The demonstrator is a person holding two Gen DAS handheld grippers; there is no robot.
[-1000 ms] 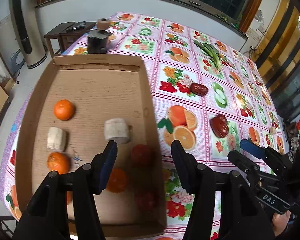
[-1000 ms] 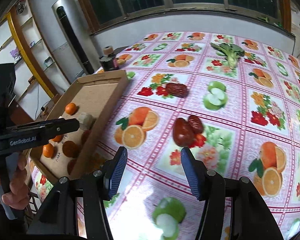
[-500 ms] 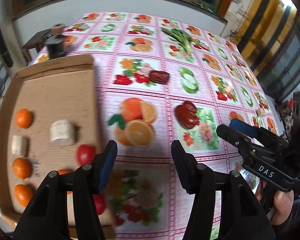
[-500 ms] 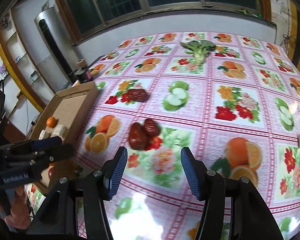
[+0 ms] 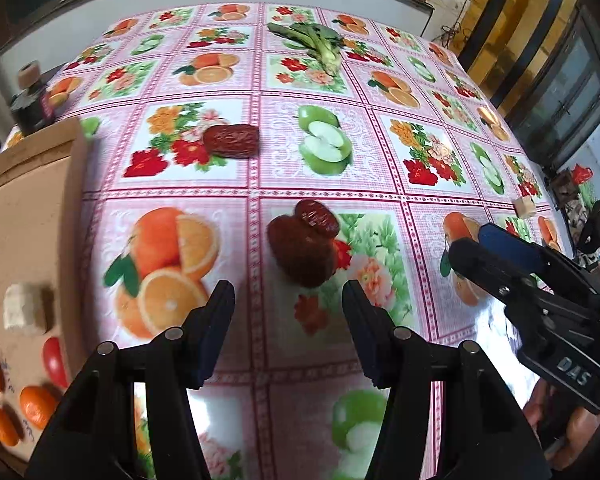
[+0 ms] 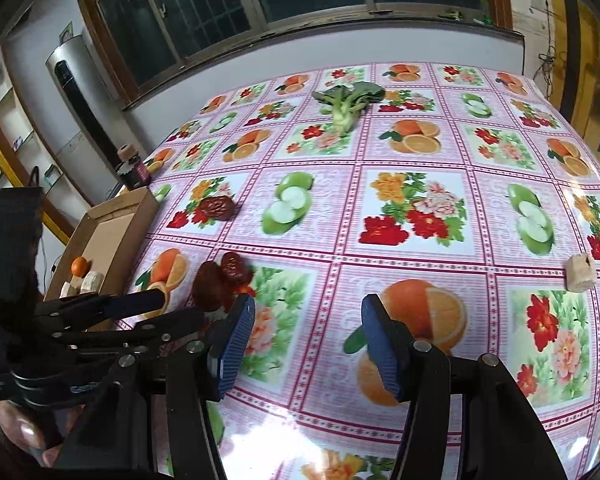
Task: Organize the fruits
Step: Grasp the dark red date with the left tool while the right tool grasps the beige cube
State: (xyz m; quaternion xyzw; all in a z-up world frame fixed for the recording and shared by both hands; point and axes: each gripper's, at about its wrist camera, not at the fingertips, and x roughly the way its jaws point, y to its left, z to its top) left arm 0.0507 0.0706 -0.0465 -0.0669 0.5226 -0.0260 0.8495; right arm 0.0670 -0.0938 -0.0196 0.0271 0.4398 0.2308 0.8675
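Note:
Two dark red dates (image 5: 304, 246) lie touching on the fruit-print tablecloth, just beyond my open, empty left gripper (image 5: 288, 304). They also show in the right wrist view (image 6: 220, 280). A third date (image 5: 232, 141) lies farther back; it also shows in the right wrist view (image 6: 218, 208). My right gripper (image 6: 308, 320) is open and empty over the cloth. It shows in the left wrist view (image 5: 496, 248). A cardboard tray (image 5: 28, 208) at the left holds oranges (image 5: 36, 404), a red fruit (image 5: 56, 360) and a pale chunk (image 5: 22, 310).
A green leafy vegetable (image 6: 346, 100) lies at the far side of the table. A pale chunk (image 6: 580, 274) sits at the right. A dark jar (image 5: 32, 100) stands behind the tray. My left gripper (image 6: 140, 312) shows close beside the right one.
My left gripper has swung right from over the tray to the two dates. My right gripper has moved right, and the dates have slid to its left side.

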